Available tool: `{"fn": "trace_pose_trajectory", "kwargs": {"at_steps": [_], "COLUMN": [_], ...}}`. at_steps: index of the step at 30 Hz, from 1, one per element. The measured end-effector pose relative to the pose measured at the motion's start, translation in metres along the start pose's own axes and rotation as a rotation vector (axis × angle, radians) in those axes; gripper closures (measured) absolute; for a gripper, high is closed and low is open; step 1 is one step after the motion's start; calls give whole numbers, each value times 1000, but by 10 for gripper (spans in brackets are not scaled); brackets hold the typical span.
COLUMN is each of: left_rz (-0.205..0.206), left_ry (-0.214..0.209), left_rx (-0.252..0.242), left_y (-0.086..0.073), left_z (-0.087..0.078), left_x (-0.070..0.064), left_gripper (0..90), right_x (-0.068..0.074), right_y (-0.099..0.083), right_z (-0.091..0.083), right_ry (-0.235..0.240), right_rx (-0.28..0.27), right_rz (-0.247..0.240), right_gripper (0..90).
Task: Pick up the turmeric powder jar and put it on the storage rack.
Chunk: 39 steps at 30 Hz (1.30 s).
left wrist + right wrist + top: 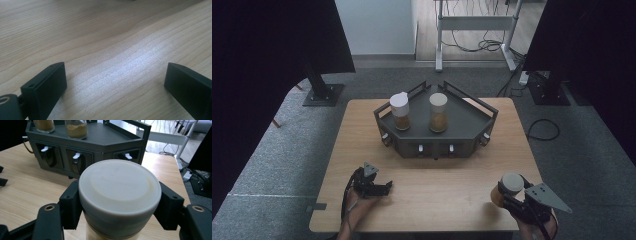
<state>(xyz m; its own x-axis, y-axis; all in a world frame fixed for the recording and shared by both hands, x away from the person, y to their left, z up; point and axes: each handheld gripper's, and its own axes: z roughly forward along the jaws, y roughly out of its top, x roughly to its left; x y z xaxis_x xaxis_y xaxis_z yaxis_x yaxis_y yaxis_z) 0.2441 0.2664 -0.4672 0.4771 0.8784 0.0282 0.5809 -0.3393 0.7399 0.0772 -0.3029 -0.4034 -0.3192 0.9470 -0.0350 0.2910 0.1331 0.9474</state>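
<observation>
A jar with a white lid (pixel 512 182) (pixel 120 186) and tan contents stands at the table's front right. My right gripper (pixel 507 194) (pixel 120 206) is shut on it just under the lid, one jaw on each side. My left gripper (pixel 387 186) (pixel 115 75) rests low over the bare wood at the front left, open, with nothing between its jaws. A dark grey angular rack (pixel 464 120) (pixel 105 137) sits at the back middle of the table. On its top stand two more jars of tan powder, one on the left (pixel 401 112) (pixel 45 124) and one on the right (pixel 438 113) (pixel 76 128).
The rack's front face carries small white levers (pixel 76 155). The wooden table (pixel 432 185) ends close behind both hands. Black stands (pixel 319 87) and cables (pixel 542 131) lie on the grey floor beyond, with a white desk frame (pixel 477 22) farther back.
</observation>
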Motion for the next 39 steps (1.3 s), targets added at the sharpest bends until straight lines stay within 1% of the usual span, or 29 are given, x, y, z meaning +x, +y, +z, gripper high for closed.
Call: {"fn": "trace_pose_trajectory", "kwargs": {"at_steps": [7, 25, 32, 39], "left_rz": [0, 2, 3, 3], "left_ry": [0, -2, -3, -3], "left_rx": [0, 0, 1, 1], "left_y": [0, 0, 0, 0], "left_z": [0, 0, 0, 0], "left_x": [0, 1, 1, 1], "left_gripper": [39, 39, 38, 38], "right_x": [-2, -4, -6, -11], "right_y": [7, 31, 42, 54], "right_z": [6, 29, 42, 53], "right_ry": [0, 5, 8, 9], "right_rx": [-4, -15, -10, -13], "right_rz": [1, -5, -12, -6], "right_gripper": [331, 331, 331, 331]}}
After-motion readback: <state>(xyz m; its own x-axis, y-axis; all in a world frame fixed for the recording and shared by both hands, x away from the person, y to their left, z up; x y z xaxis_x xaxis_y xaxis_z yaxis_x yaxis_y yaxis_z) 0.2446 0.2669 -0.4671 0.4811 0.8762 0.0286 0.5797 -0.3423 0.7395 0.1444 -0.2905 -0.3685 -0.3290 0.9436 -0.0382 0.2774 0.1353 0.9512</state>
